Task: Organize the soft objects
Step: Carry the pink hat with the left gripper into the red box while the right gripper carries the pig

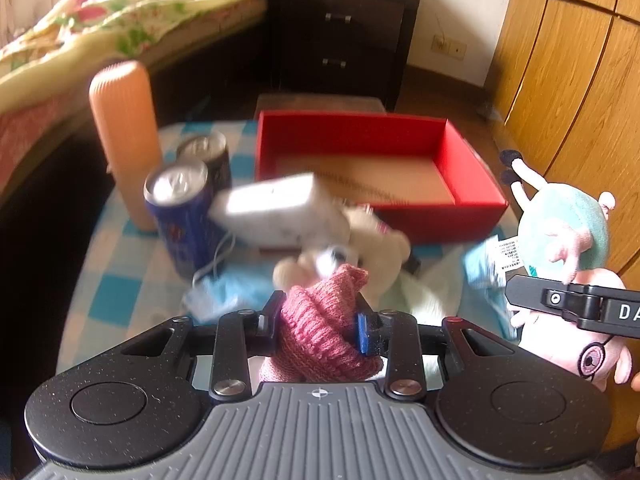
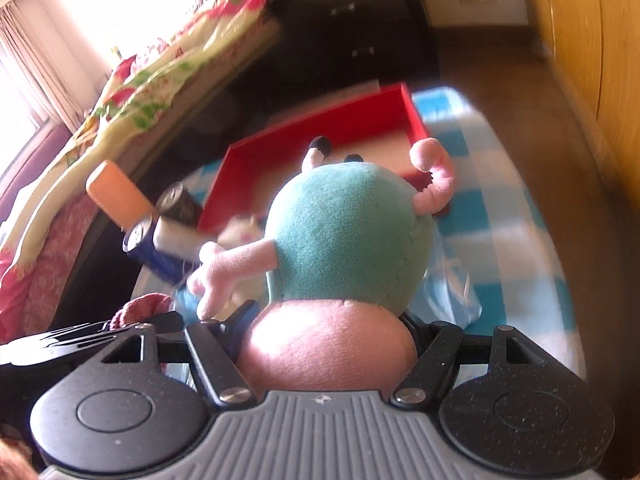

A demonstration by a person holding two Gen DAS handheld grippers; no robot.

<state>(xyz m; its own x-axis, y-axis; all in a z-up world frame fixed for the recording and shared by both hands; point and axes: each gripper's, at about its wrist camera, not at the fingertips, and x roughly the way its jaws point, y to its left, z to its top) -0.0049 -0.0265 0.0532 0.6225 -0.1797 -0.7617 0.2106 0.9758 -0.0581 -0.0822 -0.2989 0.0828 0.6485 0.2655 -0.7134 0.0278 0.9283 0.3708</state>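
Note:
My left gripper [image 1: 320, 320] is shut on a pink knitted sock [image 1: 320, 320], held above the table. My right gripper [image 2: 328, 328] is shut on the pink head of a pig plush with a teal body [image 2: 348, 236]; the plush also shows in the left wrist view [image 1: 568, 240], to the right of the sock. An open red box [image 1: 372, 172] with a brown floor stands at the far side of the table; it also shows in the right wrist view [image 2: 320, 128]. A white plush bear [image 1: 360, 248] lies in front of the box, below the sock.
On the blue-checked tablecloth [image 1: 120, 248] stand a blue can [image 1: 180, 208], a dark can [image 1: 208, 156] and a tall orange cylinder [image 1: 124, 136]. A white box [image 1: 276, 208] lies by the bear. Light blue cloths [image 1: 484, 268] lie near me. A bed, dark drawers and wooden wardrobe surround.

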